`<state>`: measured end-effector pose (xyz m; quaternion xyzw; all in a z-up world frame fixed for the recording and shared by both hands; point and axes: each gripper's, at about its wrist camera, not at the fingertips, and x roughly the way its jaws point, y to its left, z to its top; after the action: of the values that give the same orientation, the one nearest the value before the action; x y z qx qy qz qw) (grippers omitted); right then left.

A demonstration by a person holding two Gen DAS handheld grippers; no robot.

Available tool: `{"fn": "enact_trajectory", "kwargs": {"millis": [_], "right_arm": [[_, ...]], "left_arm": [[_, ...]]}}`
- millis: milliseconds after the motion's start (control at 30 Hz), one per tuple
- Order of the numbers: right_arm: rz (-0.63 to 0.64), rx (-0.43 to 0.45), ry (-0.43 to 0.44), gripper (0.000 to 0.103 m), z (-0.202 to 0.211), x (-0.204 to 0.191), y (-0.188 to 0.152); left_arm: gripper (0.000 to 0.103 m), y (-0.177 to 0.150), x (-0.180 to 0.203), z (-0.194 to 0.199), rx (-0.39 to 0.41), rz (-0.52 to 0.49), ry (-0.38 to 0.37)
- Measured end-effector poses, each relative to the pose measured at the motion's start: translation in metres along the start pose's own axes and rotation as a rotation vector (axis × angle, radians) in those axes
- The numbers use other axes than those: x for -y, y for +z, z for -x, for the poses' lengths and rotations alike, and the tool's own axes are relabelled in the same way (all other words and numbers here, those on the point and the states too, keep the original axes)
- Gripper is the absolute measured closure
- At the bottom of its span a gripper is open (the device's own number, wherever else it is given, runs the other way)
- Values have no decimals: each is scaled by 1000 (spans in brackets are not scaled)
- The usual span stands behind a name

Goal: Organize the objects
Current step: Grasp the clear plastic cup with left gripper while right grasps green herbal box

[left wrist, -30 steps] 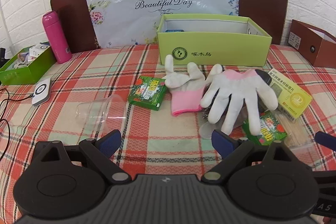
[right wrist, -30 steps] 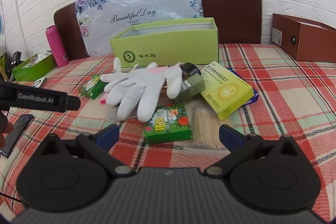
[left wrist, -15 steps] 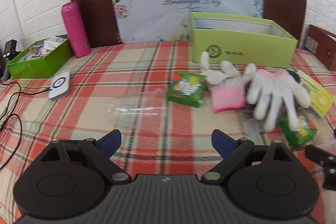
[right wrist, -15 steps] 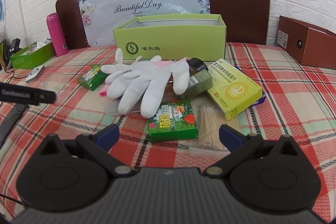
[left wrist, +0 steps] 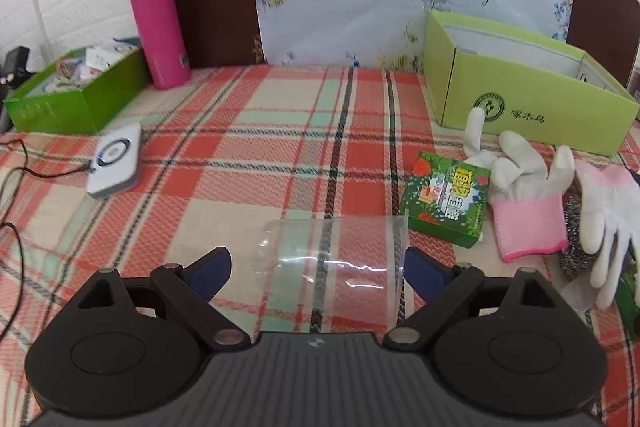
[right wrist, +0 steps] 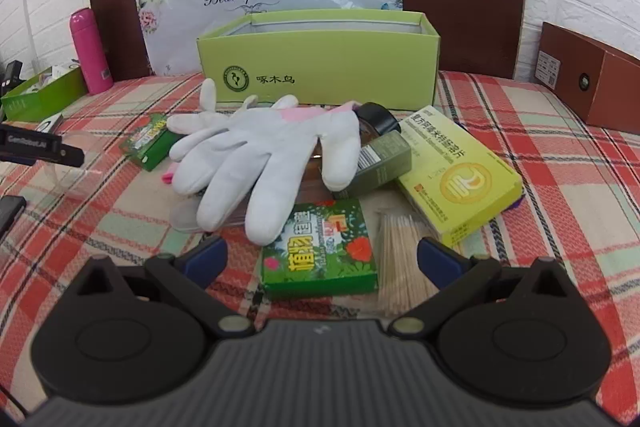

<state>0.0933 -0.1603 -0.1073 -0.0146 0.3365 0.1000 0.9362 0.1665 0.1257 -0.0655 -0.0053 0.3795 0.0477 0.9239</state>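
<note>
Between the spread left gripper (left wrist: pixel 316 267) fingers lies a clear cup (left wrist: pixel 332 259).

Cloth (left wrist: pixel 256 131): red, green and cream plaid
Flask (left wrist: pixel 159 27): pink
Open box (right wrist: pixel 320 67): lime green
Gloves (right wrist: pixel 264 163): white, pink cuffs
Cup (left wrist: pixel 332 259): clear

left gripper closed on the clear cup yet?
No: in the left wrist view the left gripper is open, its fingers on either side of the clear plastic cup lying on its side.
</note>
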Motion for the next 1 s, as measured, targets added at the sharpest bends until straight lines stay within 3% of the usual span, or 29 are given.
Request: {"fn": "enact_trajectory", "kwargs": {"millis": [100,167,233,433,500,600,800,900,933,1000], "right_arm": [[17,-16,9,12,-7,-1,1],[24,-28,19,34,-8,-3,-2],[37,-40,13,42,-6,-6,-6],[31,-84,39,42,28,-10,-23],[34,-86,53,42,37,-12,-30],[44,-79,48,32,42,-15,-34],[54,-71,54,32,38,-18,-31],[56,-77,49,36,33,-19,-30],[57,-80,48,42,33,-19,-30],[54,-82,54,42,33,-18,-30]], "left_arm": [[27,-4,5,-3,-29,-15,-64],[27,-8,11,0,-35,-12,-117],[27,-13,21,4,-35,-28,-136],[28,-28,57,30,-24,-82,-202],[28,-31,70,38,-6,-100,-176],[27,-34,83,42,8,-138,-128],[27,-34,85,40,-11,-141,-136],[27,-35,86,38,-20,-138,-137],[29,-35,85,37,-25,-132,-150],[30,-34,85,37,-31,-124,-167]]}}
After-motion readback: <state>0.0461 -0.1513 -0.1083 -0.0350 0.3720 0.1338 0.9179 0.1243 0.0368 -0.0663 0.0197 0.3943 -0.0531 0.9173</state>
